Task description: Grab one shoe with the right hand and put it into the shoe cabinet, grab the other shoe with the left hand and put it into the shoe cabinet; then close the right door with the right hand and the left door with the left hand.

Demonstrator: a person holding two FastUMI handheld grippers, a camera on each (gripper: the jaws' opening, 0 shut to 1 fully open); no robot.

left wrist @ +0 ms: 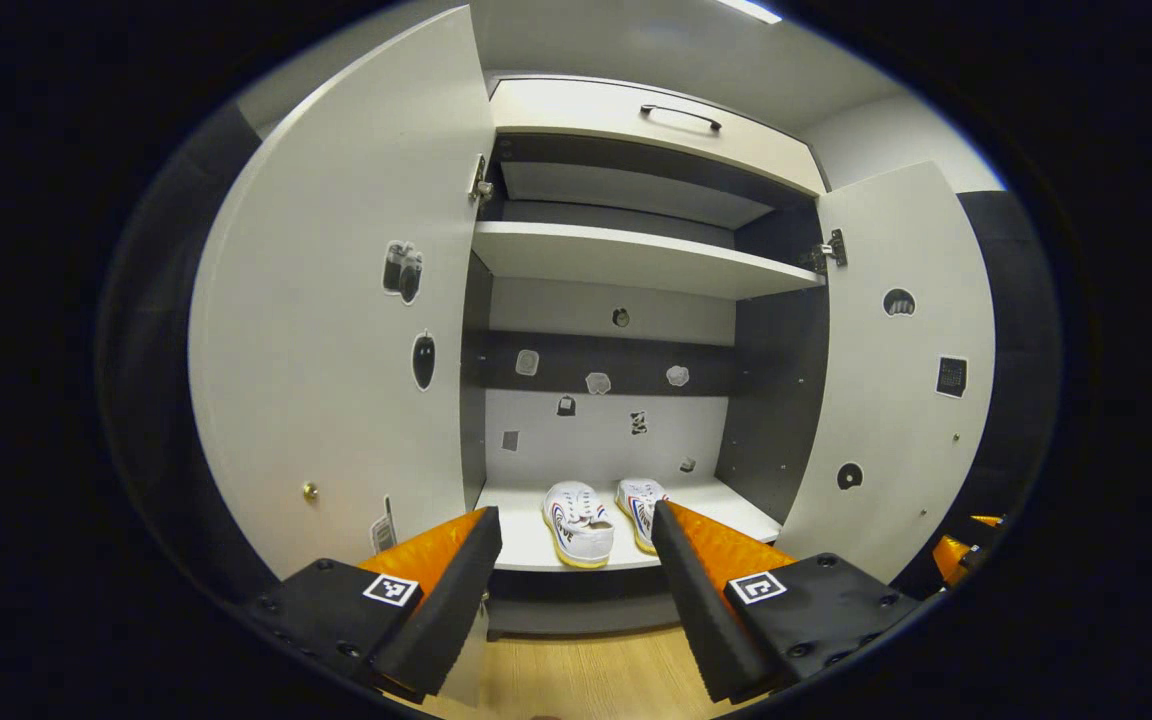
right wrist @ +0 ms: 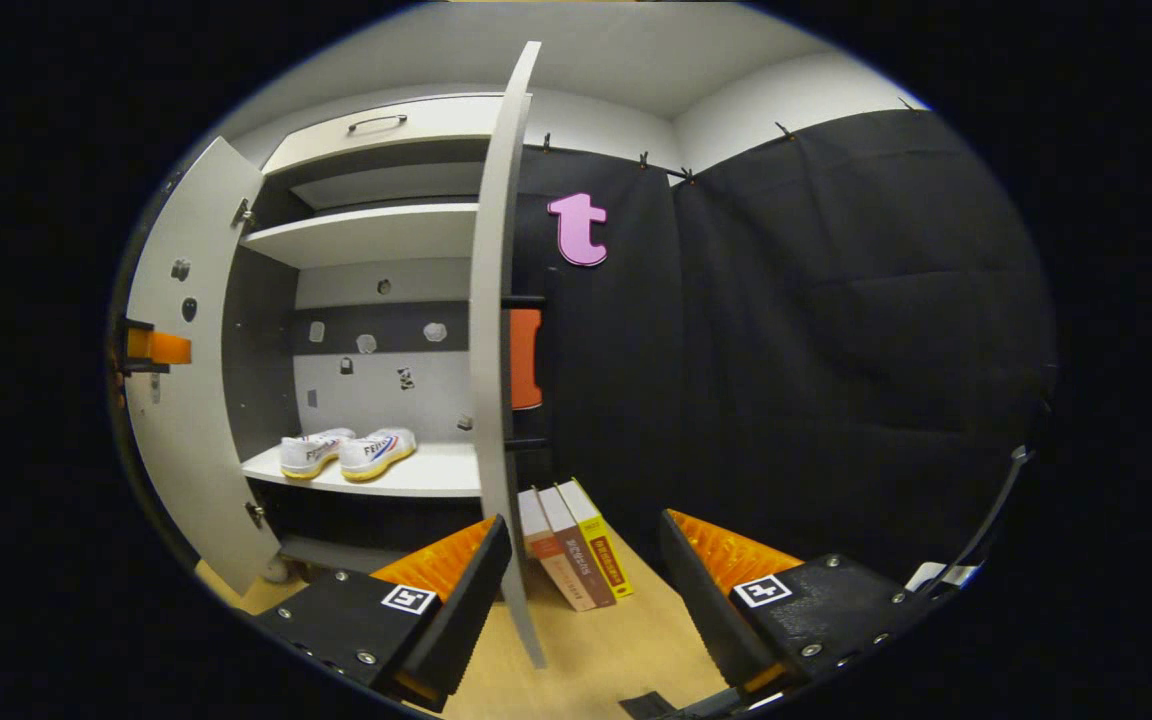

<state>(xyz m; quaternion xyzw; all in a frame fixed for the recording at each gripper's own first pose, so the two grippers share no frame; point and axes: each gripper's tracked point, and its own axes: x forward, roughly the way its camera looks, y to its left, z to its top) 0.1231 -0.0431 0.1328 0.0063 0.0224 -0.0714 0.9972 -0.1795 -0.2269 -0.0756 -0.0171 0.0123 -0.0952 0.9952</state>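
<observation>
White shoes (left wrist: 601, 517) sit paired inside the shoe cabinet (left wrist: 636, 260) (doors open).

We see two shoes (left wrist: 601, 518) side by side on the cabinet's bottom shelf (left wrist: 726, 505), between open left door (left wrist: 336, 300) and right door (left wrist: 896, 380); books (right wrist: 576, 555) lean behind the right door.
</observation>
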